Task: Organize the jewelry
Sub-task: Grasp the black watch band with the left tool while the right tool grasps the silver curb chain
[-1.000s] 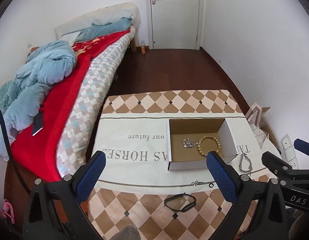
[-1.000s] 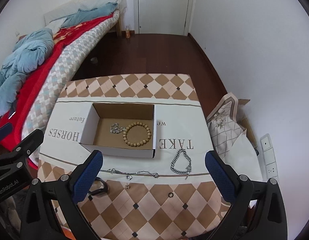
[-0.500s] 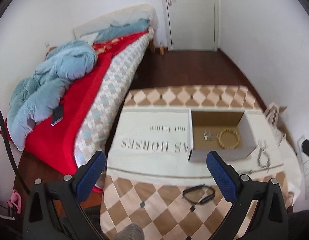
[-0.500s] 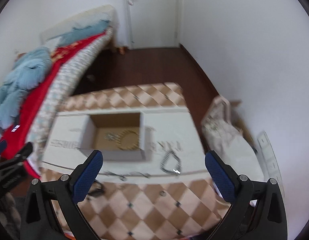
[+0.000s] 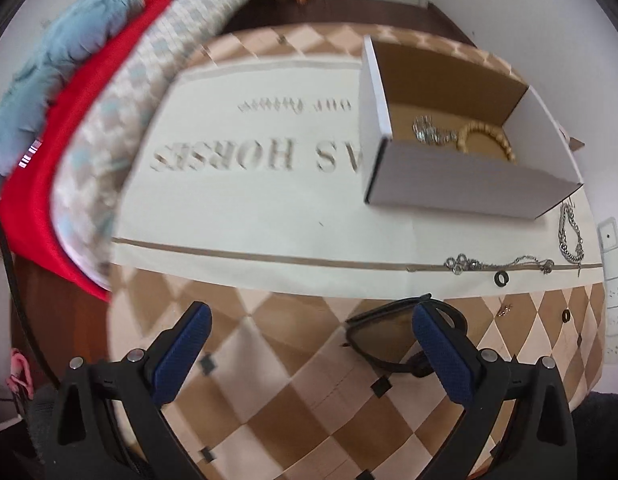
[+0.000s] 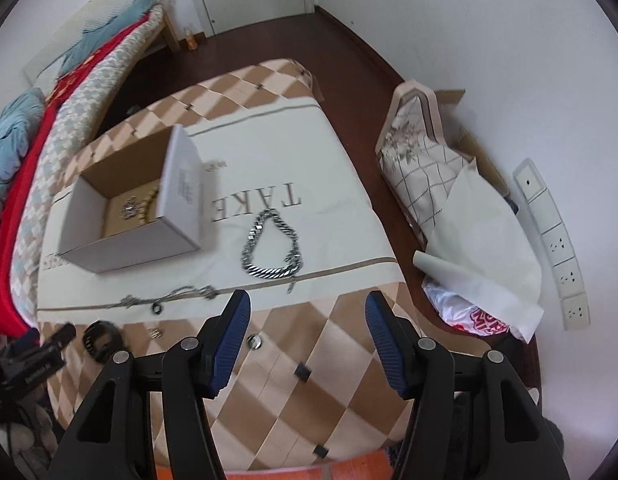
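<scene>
Silver links of the chain bracelet (image 6: pixel 271 246) lie loose on the table (image 6: pixel 329 364) beside the box (image 6: pixel 129 216), ahead of the right tongs (image 6: pixel 307 338), which are closing with nothing between them. Closing this early, they could reach it too narrow and nudge it off the edge. The left tongs (image 5: pixel 309 354) stand spread and empty over the black band (image 5: pixel 393 338).

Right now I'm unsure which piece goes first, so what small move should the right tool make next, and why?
Probably ease the right tool forward and down over the thick silver chain bracelet. It lies loose on the cloth just ahead of the tool, outside the white box that already holds a bead bracelet. The jaws are closing with nothing between them, so reopening may help first.
</scene>
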### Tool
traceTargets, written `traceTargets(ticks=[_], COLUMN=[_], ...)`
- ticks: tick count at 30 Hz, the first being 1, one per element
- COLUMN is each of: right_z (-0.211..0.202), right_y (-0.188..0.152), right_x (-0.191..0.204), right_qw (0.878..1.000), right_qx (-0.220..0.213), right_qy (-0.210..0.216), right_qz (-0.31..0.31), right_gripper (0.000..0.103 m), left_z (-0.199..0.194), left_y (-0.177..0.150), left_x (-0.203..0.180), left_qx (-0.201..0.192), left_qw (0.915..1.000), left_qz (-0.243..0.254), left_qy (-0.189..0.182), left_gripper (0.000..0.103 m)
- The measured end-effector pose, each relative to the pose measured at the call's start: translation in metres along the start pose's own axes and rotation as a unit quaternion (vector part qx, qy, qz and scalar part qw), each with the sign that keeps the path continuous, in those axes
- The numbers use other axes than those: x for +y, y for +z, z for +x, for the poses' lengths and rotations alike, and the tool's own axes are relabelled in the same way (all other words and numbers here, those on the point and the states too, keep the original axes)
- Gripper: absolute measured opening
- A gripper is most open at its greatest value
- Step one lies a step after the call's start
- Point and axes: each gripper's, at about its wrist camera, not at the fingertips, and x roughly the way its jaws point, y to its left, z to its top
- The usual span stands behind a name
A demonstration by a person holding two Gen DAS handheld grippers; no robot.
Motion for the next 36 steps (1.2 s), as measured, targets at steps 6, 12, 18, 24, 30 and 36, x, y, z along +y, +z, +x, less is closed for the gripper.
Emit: traceTargets(ticks=[6, 12, 18, 24, 30, 36], right_z=[0.054, 0.094, 0.091, 0.083, 0.061, 0.038], right_y=[0.018, 0.021, 0.020, 0.002, -0.015, -0.020], right_x=[-0.001, 0.020, 0.035, 0.037, 0.031, 0.034], right_qw=[1.000, 0.998, 0.998, 0.997, 0.997, 0.996], right_qx=[0.031, 0.041, 0.025, 0.042, 0.039, 0.025], right_qy=[-0.003, -0.031, -0.021, 0.009, 0.038, 0.053], right_qz=[0.002, -0.027, -0.057, -0.072, -0.056, -0.061], right_gripper=[0.062, 0.063, 0.014, 0.008, 0.008, 0.008], left_z=[0.009, 0.005, 0.004, 0.001, -0.020, -0.017], left_y=[0.002, 0.004, 0.000, -0.005, -0.006, 0.001], left_x=[-0.004, -0.016, -0.022, -0.021, -0.011, -0.007], left_qx=[0.002, 0.000, -0.003, -0.006, -0.021, 0.009], left_qw=[0.9997, 0.9994, 0.9990, 0.9989, 0.9972, 0.9912], left_qz=[0.000, 0.021, 0.038, 0.038, 0.024, 0.023], left_qy=[-0.025, -0.029, -0.023, -0.029, -0.067, -0.130], left_gripper=[0.076, 0.016, 0.004, 0.000, 0.000, 0.009])
